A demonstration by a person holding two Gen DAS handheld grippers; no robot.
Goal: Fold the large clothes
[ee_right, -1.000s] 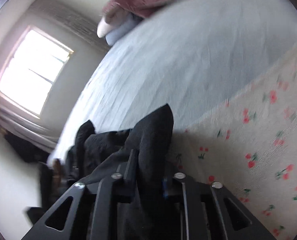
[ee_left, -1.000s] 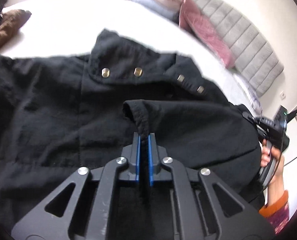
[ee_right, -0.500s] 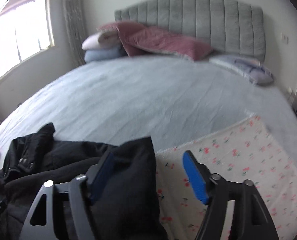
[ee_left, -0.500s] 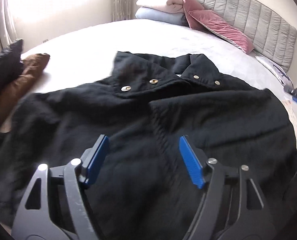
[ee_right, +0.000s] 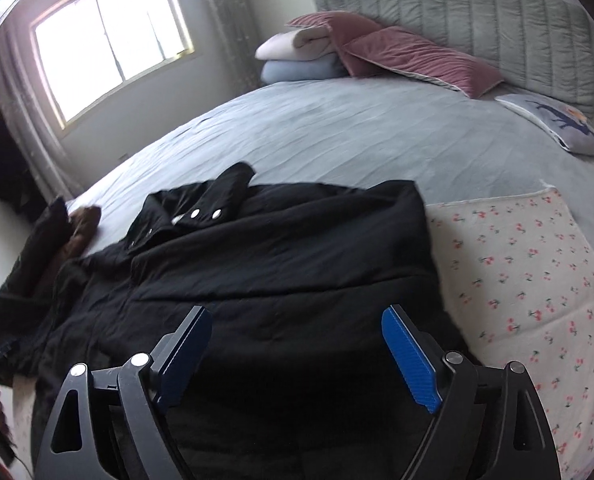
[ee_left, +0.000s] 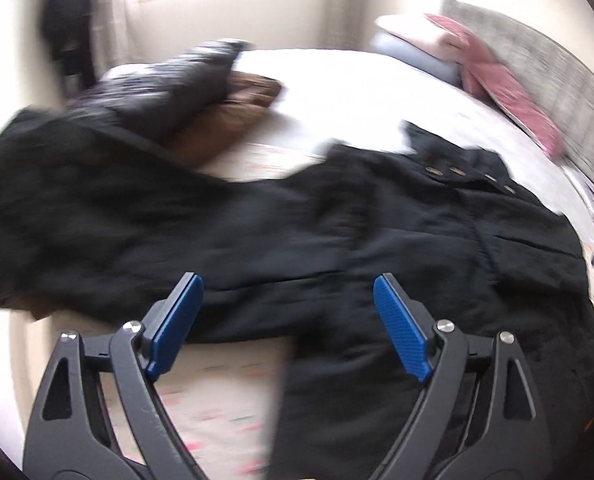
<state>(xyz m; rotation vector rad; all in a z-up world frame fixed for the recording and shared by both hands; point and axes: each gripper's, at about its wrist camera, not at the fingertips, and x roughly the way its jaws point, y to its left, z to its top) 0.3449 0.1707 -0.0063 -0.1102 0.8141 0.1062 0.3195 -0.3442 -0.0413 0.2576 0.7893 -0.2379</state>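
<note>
On the near part of the bed (ee_right: 337, 128) lay the black coat (ee_right: 281, 280), spread partly over a cherry-print cloth (ee_right: 529, 280), its snap-buttoned collar (ee_right: 205, 214) toward the headboard (ee_right: 477, 12) and one sleeve folded across its body. Above it hung the left gripper (ee_left: 285, 320) and the right gripper (ee_right: 297, 352), the blue-padded jaws of each opening wide, released, with no fabric pinched between them. Beyond the coat lay a dark and a brown garment (ee_right: 83, 226) near the bed's far edge, and folded blankets (ee_right: 297, 54), pink cushions (ee_right: 409, 52) and a printed pillow (ee_right: 553, 124) at the headboard below a window (ee_right: 105, 36).
</note>
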